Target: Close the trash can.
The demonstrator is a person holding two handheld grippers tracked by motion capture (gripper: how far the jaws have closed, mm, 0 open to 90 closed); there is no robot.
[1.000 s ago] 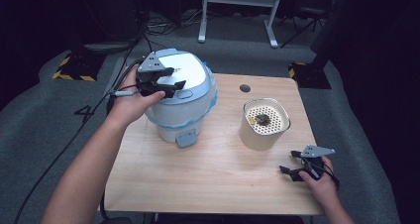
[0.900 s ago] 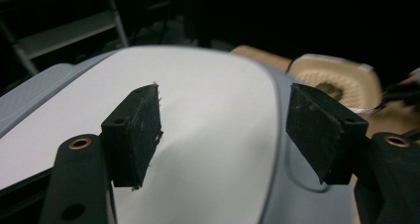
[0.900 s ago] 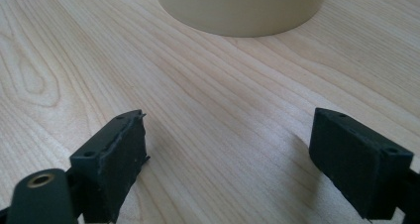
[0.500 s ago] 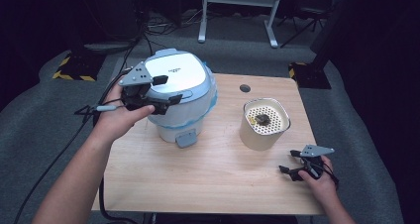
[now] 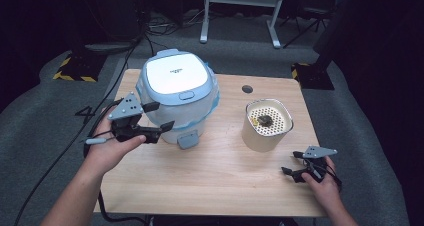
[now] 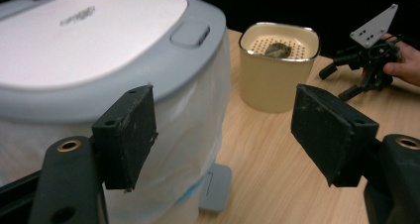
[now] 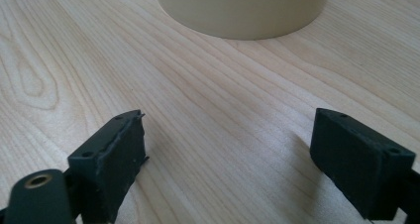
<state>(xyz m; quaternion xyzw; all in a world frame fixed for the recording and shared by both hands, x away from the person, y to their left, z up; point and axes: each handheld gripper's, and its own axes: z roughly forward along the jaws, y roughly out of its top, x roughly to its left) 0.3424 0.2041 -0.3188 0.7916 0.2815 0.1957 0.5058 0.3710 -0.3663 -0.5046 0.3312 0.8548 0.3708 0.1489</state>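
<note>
While lidded, bin (image 5: 177,98); scrap-holding strainer (image 5: 266,124).

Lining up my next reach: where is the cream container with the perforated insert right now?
In the high view the cream container stands on the right half of the table, right of the lidded bin and just beyond the right hand-held gripper.

On the table (image 5: 220,171), the lidded bin (image 5: 175,93) stood far left and the beige container (image 5: 266,125) to its right, a small lump (image 5: 264,120) in its perforated top.
</note>
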